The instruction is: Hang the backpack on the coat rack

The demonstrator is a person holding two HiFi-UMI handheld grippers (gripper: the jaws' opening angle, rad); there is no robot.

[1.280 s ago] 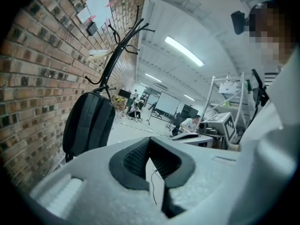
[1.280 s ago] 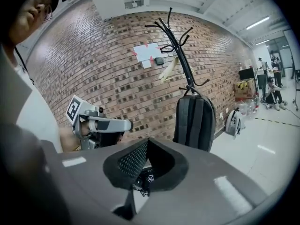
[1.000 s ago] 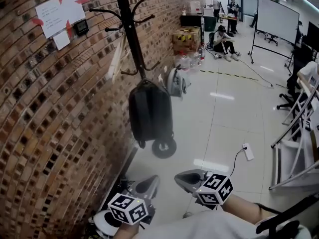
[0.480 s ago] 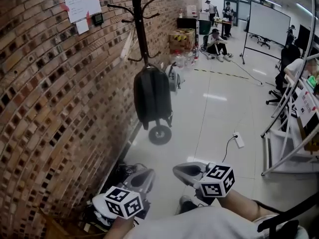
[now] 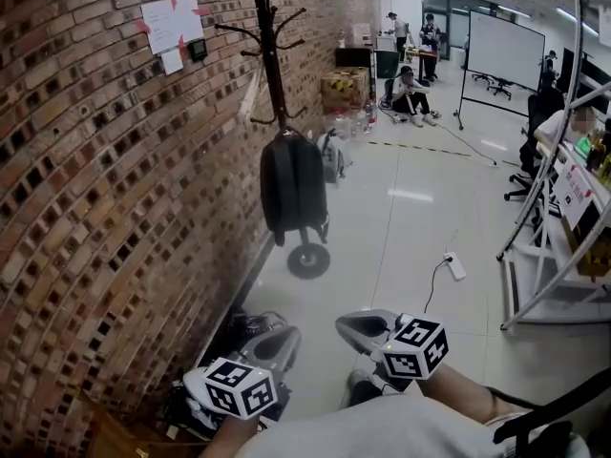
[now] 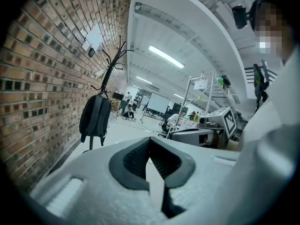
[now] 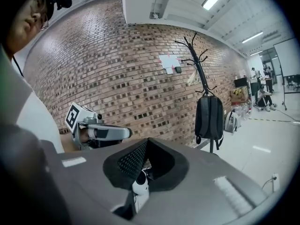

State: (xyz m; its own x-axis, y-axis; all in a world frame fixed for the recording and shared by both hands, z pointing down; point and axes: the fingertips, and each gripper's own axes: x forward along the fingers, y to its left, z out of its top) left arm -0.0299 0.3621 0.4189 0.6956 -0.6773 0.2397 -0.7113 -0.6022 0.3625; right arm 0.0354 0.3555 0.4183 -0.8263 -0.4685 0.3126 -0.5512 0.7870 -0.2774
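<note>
The left claw (image 5: pixel 277 343) and the right claw (image 5: pixel 355 326), at the bottom of the frame, are both closed and empty. The black backpack (image 5: pixel 293 187) hangs on the coat rack (image 5: pixel 272 55) in the upper middle, beside the brick wall (image 5: pixel 95 208).

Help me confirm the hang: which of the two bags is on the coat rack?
The black backpack, hanging from the black coat rack; the light grey bag sits on the floor behind it.
</note>
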